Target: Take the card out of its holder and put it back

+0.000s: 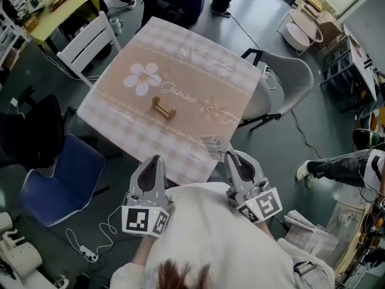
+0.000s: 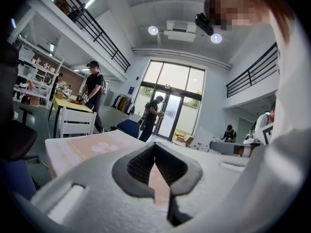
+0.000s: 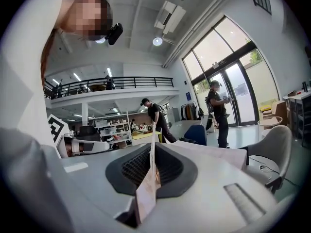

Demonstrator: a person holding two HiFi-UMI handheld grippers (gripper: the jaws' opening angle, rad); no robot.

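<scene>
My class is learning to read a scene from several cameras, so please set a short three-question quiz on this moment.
1. True or false: the card sits in the holder.
2. Whose fingers are shut on the card? A: left gripper. B: right gripper.
3. Fill in: the holder stands on the ____.
Key: 1 false; 2 B; 3 table.

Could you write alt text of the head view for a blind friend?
Seen from above, the right gripper pinches a printed card in its jaws at the near edge of a pink flowered tablecloth, while the small wooden holder stands empty mid-table. The left gripper hovers alongside, jaws shut.
</scene>
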